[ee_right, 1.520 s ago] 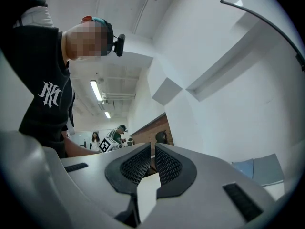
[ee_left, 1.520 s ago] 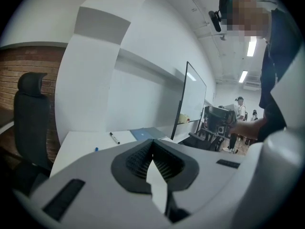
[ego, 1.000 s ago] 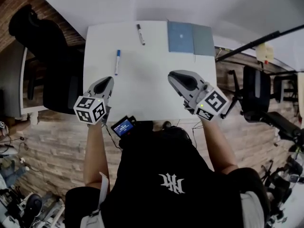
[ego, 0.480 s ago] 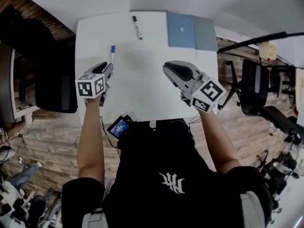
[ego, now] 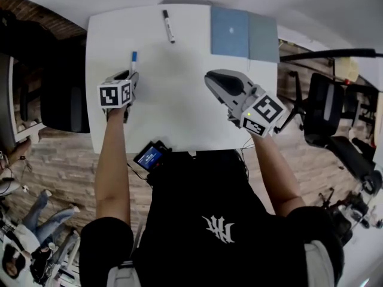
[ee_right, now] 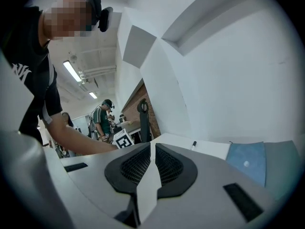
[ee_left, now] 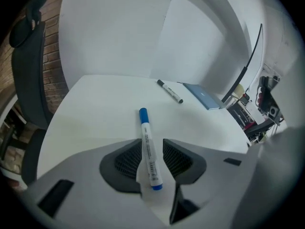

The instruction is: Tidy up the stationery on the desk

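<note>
Since a second ago the left gripper (ego: 128, 76) has gone forward and down onto the blue marker (ego: 133, 58), and its jaws have just been opening. From the head view its body and marker cube hide most of that pen; only the blue capped end shows beyond it. The right gripper (ego: 210, 81) hangs over the right half of the white desk (ego: 179, 115). Farther back lie a black marker (ego: 169, 26), well apart, and a blue notebook (ego: 230, 32) edge to edge with a grey notebook (ego: 263, 37). A small device with a lit screen (ego: 151, 156) sits at the near edge, and a black chair (ego: 60, 94) stands to the left, partly behind the desk.

Seen from the left gripper view, the jaws stand wide and the blue marker lies flat on the desk lengthwise between the pads (ee_left: 177, 157), cap pointing away, not squeezed. Nothing blocks it. The grey notebook is hard to make out there.

Over in the right gripper view, the jaws are closed to a thin slit with nothing in it. The person's left arm crosses the picture and the blue marker is hidden; the black marker is only a speck, and the notebooks are cut off by the gripper body.
</note>
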`<action>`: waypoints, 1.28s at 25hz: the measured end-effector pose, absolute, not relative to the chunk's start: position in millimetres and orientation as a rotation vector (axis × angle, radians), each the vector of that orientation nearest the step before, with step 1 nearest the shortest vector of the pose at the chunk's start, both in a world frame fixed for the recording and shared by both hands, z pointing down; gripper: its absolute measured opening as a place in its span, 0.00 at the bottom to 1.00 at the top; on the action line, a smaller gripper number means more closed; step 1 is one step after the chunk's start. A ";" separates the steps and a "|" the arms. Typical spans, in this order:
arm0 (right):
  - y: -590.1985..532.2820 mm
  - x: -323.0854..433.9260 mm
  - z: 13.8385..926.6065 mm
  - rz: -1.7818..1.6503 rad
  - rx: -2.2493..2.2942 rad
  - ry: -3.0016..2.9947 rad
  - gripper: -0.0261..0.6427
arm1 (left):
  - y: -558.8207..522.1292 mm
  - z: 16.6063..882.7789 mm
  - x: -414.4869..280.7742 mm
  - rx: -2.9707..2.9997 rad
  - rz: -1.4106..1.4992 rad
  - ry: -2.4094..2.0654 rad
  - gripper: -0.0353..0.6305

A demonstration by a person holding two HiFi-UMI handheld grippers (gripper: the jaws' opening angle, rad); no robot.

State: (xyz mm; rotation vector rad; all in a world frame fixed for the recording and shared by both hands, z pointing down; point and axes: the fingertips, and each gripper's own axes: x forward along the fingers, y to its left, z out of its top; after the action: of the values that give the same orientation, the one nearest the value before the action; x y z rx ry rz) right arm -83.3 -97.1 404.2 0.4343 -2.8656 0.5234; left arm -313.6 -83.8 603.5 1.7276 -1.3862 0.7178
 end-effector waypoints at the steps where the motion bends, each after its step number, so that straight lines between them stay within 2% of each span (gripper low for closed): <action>1: -98.2 -84.4 405.4 0.527 0.427 -2.865 0.11 | -83.1 604.8 -315.2 1.717 0.717 -1.389 0.26; 5: -102.8 -83.8 409.3 0.549 0.415 -2.865 0.11 | -80.4 610.5 -315.5 1.683 0.743 -1.389 0.25; 9: -107.7 -80.9 412.7 0.566 0.413 -2.865 0.11 | -79.2 615.0 -319.8 1.648 0.778 -1.404 0.18; 15: -115.9 -65.1 413.2 0.597 0.440 -2.880 0.11 | -80.3 612.8 -316.2 1.608 0.754 -1.407 0.16; 32: -132.8 -19.3 406.4 0.622 0.524 -2.916 0.11 | -171.4 551.5 -212.5 1.726 0.499 -1.348 0.15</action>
State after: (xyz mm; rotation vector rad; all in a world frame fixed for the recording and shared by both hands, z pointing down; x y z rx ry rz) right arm -19.3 -132.8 406.4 0.5240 -2.9164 0.6218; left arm -212.5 -171.4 551.5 1.7260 -1.3479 0.4994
